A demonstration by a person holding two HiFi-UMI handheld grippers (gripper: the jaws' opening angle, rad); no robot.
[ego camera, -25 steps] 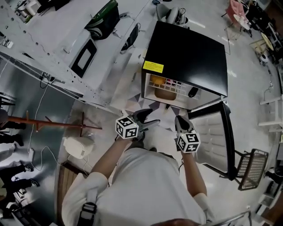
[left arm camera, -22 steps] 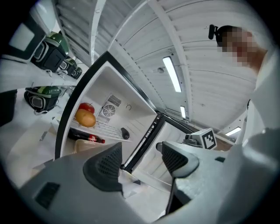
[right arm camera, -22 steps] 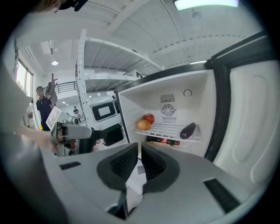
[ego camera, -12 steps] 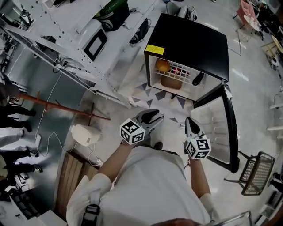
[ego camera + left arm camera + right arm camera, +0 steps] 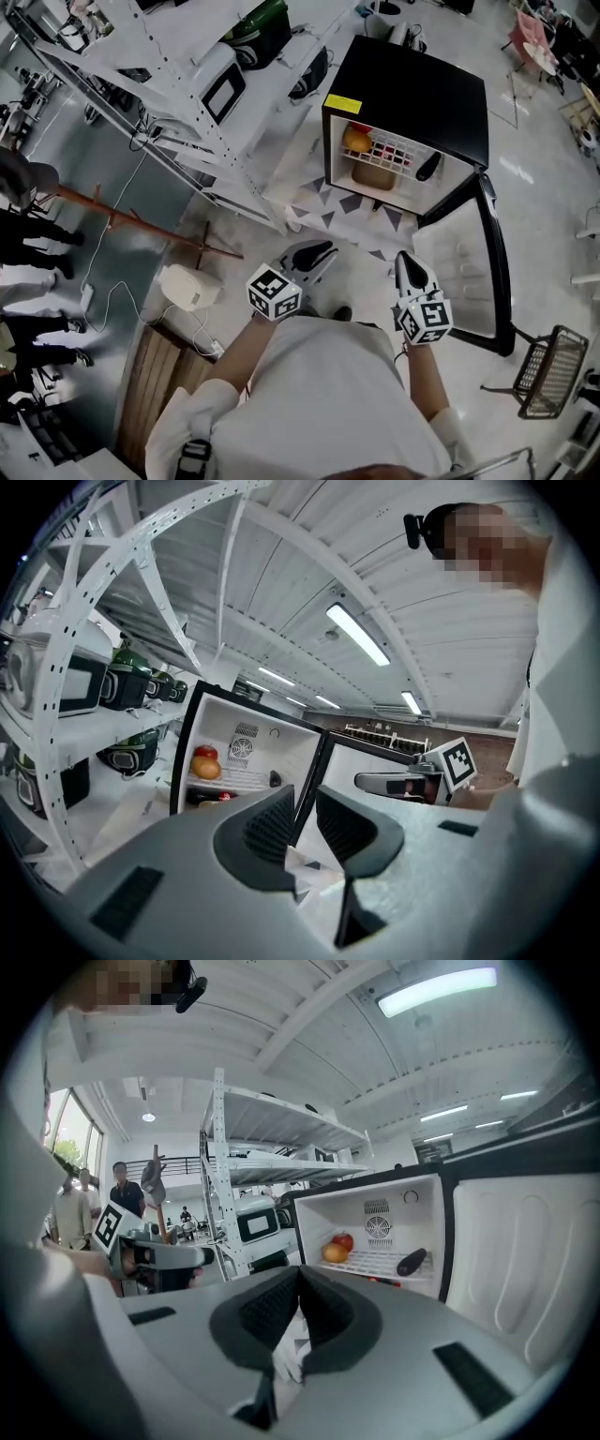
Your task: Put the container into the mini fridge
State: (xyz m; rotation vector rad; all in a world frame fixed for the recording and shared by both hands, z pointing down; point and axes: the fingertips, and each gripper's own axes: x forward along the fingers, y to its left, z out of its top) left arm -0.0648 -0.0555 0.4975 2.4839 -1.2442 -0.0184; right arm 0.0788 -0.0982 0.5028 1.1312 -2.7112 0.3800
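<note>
Black mini fridge (image 5: 412, 89) farther off, left claw (image 5: 322, 252) closing, empty

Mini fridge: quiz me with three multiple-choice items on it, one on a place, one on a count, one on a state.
1. Where is the tan container relative to the mini fridge?
A. on top of it
B. inside it, under the wire shelf
C. behind it

2. How many round fruits lie on that shelf?
A. none
B. five
C. two

3. The fridge door is:
A. open
B. shut
C. taken off

Answers:
1 B: the head view shows it in the cavity beneath the shelf.
2 C: the right gripper view shows one orange and one red fruit.
3 A: the door stands swung out, its white inner side showing.
</note>
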